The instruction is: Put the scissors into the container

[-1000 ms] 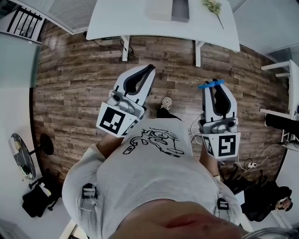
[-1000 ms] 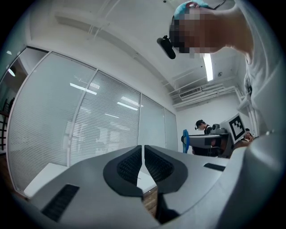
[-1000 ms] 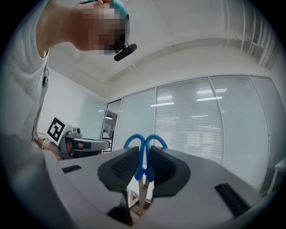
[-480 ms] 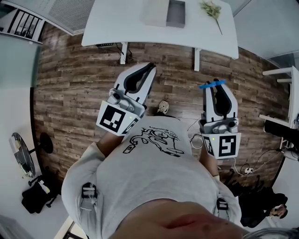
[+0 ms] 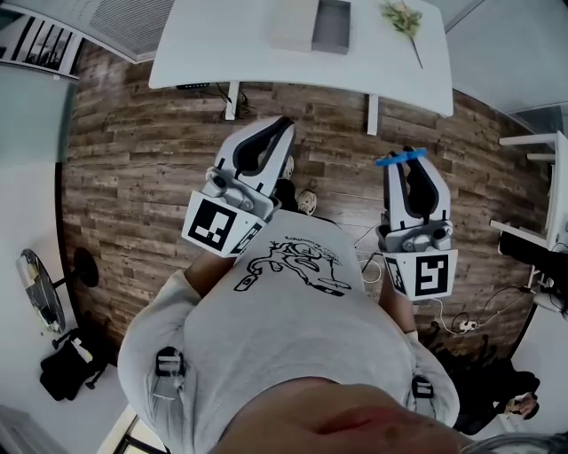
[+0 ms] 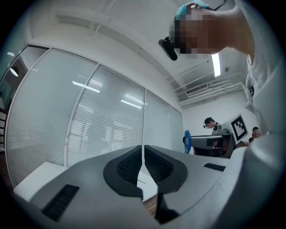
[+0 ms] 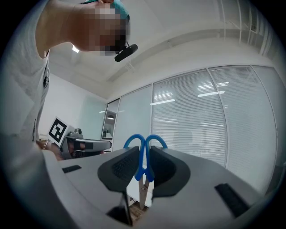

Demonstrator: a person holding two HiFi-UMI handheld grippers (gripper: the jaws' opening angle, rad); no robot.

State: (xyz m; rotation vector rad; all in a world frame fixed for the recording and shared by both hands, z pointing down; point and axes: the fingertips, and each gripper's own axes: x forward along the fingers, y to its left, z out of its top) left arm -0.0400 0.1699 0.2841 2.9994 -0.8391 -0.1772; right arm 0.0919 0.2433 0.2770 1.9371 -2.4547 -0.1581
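Head view, looking steeply down: a person in a printed T-shirt stands on a wooden floor (image 5: 151, 168), well short of a white desk (image 5: 222, 44), with a claw held out level in each hand. The right claw (image 5: 401, 163) is clamped on blue-handled scissors (image 5: 399, 159). The right gripper view shows the handle shanks pinched between the pads, the loops standing above the jaws and the blades hanging down toward the floor, so the tool's long axis is upright. The left claw (image 5: 282, 129) is closed on itself with nothing between its pads, as the left gripper view confirms.

The grey container (image 5: 333, 25) sits at the desk's far side, touching a pale box (image 5: 295, 25), with a plant sprig (image 5: 404, 18) off to its right. It lies straight ahead, between the lines of the two claws and to the left of the loaded right one. The gap to the desk has yet to be closed. With the blades already pointing down, the scissors look set to go in point first once the right claw is above the opening.
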